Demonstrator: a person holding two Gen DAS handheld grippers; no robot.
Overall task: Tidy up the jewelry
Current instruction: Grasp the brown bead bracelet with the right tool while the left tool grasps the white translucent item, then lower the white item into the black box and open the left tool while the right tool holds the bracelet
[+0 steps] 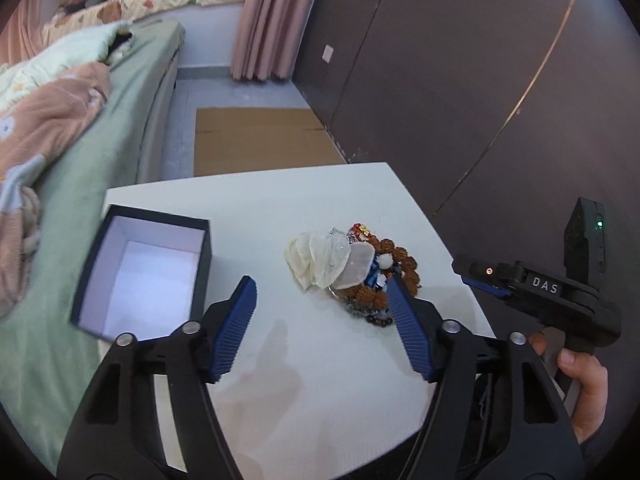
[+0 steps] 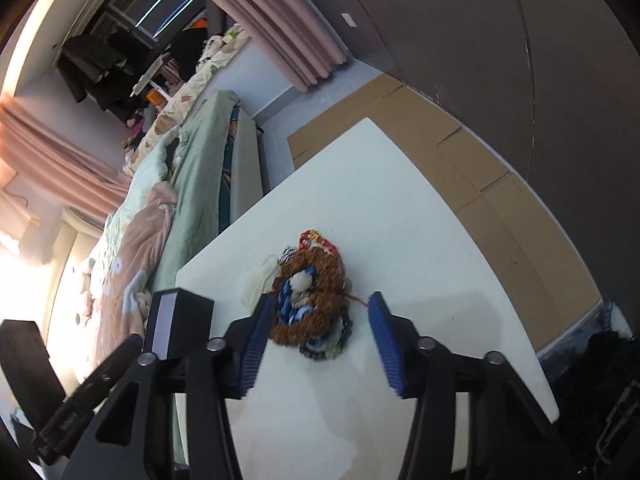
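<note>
White tabletop (image 1: 320, 200) carries a tangled heap of brown bead bracelets and pale shells (image 2: 310, 300), lying just beyond the right gripper (image 2: 318, 304), whose parted blue-padded jaws grasp nothing.

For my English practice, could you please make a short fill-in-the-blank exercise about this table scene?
1. The black box on the white table has no lid and is ____ inside.
2. The jewelry pile lies ____ the box, not in it.
3. The right gripper holds ____.

Missing words: empty; beside; nothing
</note>
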